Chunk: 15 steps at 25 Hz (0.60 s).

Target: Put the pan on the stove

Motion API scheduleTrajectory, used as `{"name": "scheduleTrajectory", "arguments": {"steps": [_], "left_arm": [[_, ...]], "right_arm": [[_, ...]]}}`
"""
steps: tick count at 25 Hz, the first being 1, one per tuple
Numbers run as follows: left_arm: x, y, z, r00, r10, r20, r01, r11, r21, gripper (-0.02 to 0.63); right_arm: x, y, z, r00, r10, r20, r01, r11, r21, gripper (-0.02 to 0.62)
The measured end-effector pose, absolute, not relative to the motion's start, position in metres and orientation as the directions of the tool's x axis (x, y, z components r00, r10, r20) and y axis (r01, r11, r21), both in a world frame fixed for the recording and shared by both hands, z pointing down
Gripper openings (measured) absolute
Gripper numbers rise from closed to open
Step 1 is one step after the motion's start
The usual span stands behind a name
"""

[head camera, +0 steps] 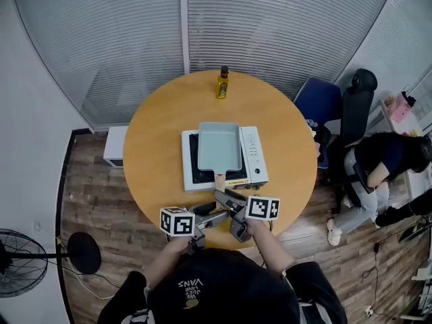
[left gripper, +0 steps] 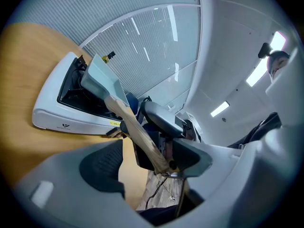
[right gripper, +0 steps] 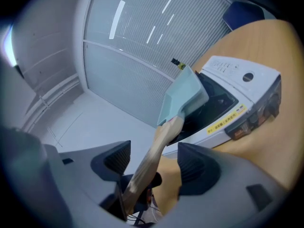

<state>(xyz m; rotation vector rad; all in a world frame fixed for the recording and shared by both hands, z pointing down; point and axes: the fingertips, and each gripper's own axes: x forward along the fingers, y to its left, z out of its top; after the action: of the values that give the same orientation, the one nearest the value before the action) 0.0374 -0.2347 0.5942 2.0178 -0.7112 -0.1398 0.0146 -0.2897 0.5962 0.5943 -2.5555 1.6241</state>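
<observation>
A pale blue-green rectangular pan (head camera: 219, 146) rests on the white portable stove (head camera: 251, 155) in the middle of the round wooden table (head camera: 155, 133). Its wooden handle (head camera: 221, 181) points toward me. Both grippers meet at the handle's end. In the left gripper view the handle (left gripper: 137, 132) runs between the jaws of my left gripper (left gripper: 145, 163), and the pads stand apart from it. The right gripper (right gripper: 154, 165) also straddles the handle (right gripper: 152, 151), with gaps on both sides. In the head view the left gripper (head camera: 214, 213) and right gripper (head camera: 228, 202) sit near the table's front edge.
A yellow bottle (head camera: 222, 82) stands at the table's far edge. A blue chair (head camera: 317, 103) and a black chair (head camera: 356, 103) stand to the right, where a person (head camera: 385, 160) sits. A floor fan (head camera: 20, 262) stands at the lower left.
</observation>
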Motion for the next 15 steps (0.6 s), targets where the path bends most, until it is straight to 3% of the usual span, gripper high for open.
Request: {"name": "scheduleTrajectory", "arguments": {"steps": [15], "left_arm": [[-0.004,-0.203,0.591,0.866,-0.443,0.232,-0.450,-0.488,0.748,0.316]], "right_arm": [[0.028,-0.261,0.571,-0.786,-0.569,0.240,-0.521,0.403,-0.752,0.276]]}}
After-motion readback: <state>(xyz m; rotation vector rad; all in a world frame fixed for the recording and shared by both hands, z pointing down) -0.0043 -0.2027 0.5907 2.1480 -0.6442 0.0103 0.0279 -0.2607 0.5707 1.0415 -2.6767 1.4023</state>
